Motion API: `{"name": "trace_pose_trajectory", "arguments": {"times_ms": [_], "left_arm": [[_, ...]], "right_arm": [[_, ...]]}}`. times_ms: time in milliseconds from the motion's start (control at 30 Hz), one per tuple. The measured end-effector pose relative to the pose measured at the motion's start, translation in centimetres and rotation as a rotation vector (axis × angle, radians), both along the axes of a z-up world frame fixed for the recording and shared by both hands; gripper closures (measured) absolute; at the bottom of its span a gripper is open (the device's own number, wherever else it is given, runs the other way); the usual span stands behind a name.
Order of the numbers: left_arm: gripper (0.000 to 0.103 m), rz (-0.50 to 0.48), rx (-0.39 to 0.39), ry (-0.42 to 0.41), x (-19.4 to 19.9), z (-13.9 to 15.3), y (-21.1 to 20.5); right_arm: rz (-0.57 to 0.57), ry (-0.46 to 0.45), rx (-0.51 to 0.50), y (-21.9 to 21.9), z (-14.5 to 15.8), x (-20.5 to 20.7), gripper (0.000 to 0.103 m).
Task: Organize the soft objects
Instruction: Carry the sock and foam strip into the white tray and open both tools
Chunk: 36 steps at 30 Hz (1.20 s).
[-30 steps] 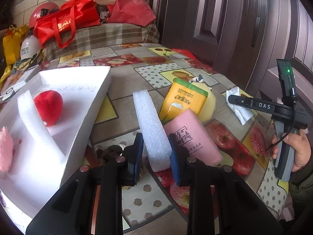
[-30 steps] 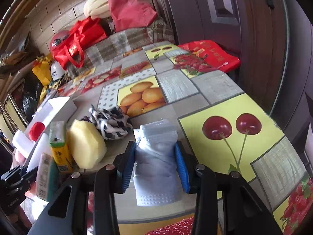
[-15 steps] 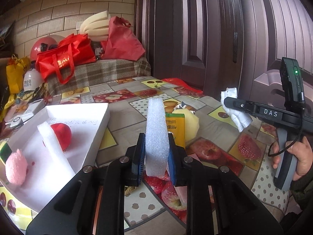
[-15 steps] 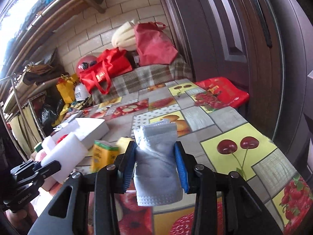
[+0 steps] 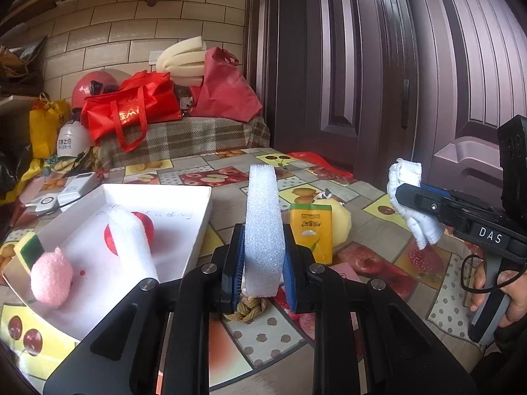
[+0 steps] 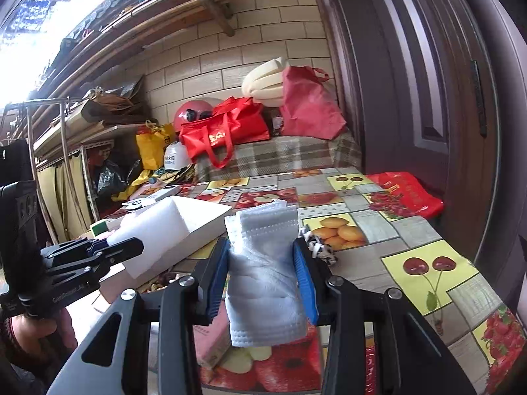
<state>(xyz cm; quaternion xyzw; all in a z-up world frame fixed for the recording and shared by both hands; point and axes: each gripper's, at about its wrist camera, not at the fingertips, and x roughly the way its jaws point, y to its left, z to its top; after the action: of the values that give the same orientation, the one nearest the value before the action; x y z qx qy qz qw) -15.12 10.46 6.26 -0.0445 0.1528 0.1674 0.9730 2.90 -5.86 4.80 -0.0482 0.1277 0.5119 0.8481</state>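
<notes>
My left gripper (image 5: 262, 263) is shut on a white foam bar (image 5: 263, 227), held upright above the table. To its left lies the white tray (image 5: 194, 230) holding another foam bar (image 5: 131, 243), a red ball (image 5: 148, 227), a pink fluffy ball (image 5: 51, 279) and a green-edged sponge (image 5: 29, 250). My right gripper (image 6: 263, 283) is shut on a folded white-blue face mask (image 6: 266, 276), lifted off the table; it also shows at the right of the left wrist view, the mask (image 5: 411, 204) hanging from its pads. On the table lie a yellow tissue pack (image 5: 311, 230) and a yellow sponge (image 5: 341, 222).
A braided rope piece (image 5: 248, 307) lies under my left gripper, a pink packet (image 6: 210, 342) below the right one. A black-and-white cloth (image 6: 318, 247) sits mid-table. Red bags (image 5: 131, 112) and a helmet crowd the far bench. A dark door (image 5: 362, 65) stands to the right.
Both grippers rose from the table with their loads: the foam bar left the tablecloth and now stands upright, and the mask was lifted and carried left toward the tray.
</notes>
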Motion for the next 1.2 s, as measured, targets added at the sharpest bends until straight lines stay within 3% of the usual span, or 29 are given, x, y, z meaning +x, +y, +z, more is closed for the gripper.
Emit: {"name": "trace_pose_trajectory", "arguments": {"times_ms": [600,1200], "left_arm": [[0.084,0.052,-0.019,-0.023,-1.4,-0.1,1.3],[0.083,0.145,0.005,-0.035,-3.8,-0.1,4.1]], "right_arm": [[0.127,-0.045,-0.039,3.0,-0.5,-3.9,0.064],[0.287,-0.048,-0.113,8.8,-1.4,-7.7,0.064]]}}
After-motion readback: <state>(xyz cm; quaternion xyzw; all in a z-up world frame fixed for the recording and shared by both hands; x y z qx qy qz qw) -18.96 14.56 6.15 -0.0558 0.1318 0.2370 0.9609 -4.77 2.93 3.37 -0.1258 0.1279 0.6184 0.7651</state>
